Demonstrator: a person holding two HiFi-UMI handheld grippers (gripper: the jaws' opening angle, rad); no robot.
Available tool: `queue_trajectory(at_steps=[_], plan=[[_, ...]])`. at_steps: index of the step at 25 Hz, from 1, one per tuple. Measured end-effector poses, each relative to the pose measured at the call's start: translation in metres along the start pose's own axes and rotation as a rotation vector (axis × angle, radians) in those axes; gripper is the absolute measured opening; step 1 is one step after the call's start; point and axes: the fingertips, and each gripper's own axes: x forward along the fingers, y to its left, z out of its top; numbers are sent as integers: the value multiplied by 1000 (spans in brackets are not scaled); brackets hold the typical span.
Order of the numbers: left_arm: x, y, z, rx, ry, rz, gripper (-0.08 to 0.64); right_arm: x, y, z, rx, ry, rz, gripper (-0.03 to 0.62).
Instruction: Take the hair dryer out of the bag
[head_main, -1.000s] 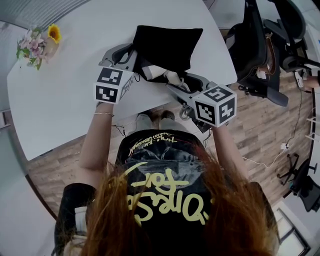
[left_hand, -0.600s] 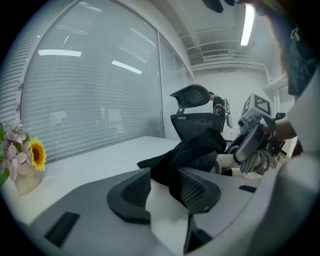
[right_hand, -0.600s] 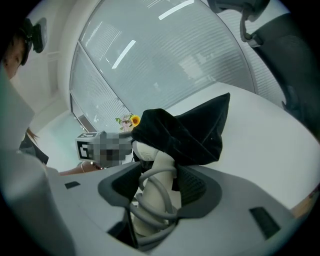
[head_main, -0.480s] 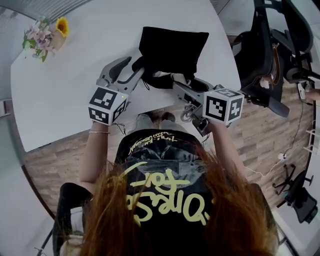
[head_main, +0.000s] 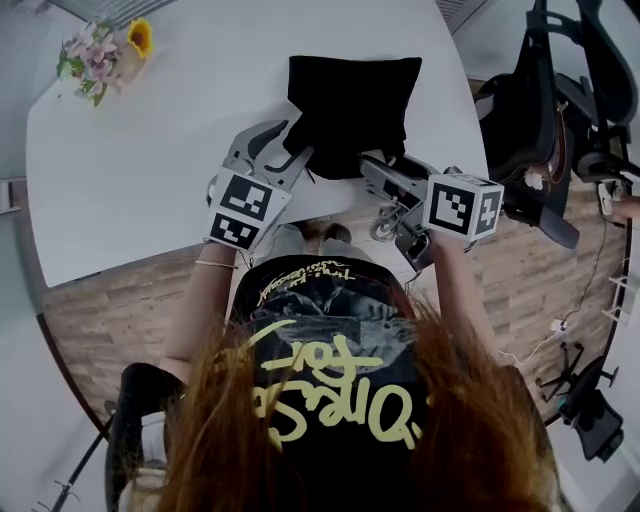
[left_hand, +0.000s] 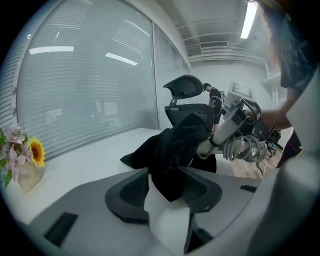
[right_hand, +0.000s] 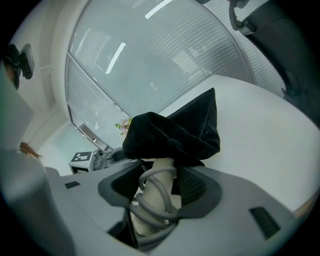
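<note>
The black cloth bag (head_main: 350, 100) lies on the white table (head_main: 150, 150). My right gripper (head_main: 372, 168) reaches in at the bag's near edge. In the right gripper view it (right_hand: 157, 182) is shut on the hair dryer's pale handle (right_hand: 160, 172), which has a grey cord (right_hand: 150, 202) coiled round it. The dryer's head is hidden inside the bag (right_hand: 172, 132). My left gripper (head_main: 287, 150) is at the bag's left near corner. Its jaws have just been opening, and they (left_hand: 170, 182) stand apart with a fold of the bag (left_hand: 175, 150) hanging loose between them.
A small vase of flowers (head_main: 105, 60) stands at the table's far left corner. A black office chair (head_main: 540, 110) is off the table's right side, over a wooden floor. The person's body is close against the table's near edge.
The left gripper's jaws have opened off the bag's cloth and it has shifted right, closer to the bag. The right gripper has rolled at the wrist while keeping the handle.
</note>
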Motion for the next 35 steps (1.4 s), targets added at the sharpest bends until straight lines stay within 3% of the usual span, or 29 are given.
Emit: queue_trajectory(at_steps=[2, 6, 15, 19, 24, 35], plan=[[0, 3, -1, 19, 6, 18, 123, 0, 3, 0, -1, 11, 14, 227], [1, 9, 4, 46, -11, 49, 75, 0, 9, -1, -6, 29, 44, 227], [-1, 37, 18, -9, -79, 106, 37, 1, 19, -15, -77, 88, 70, 227], [2, 39, 20, -9, -79, 102, 37, 0, 21, -18, -84, 79, 75, 227], [8, 50, 25, -2, -80, 100, 34, 0, 33, -22, -205, 102, 97, 227], [19, 66, 17, -26, -64, 86, 34, -12, 57, -19, -293, 96, 166, 227]])
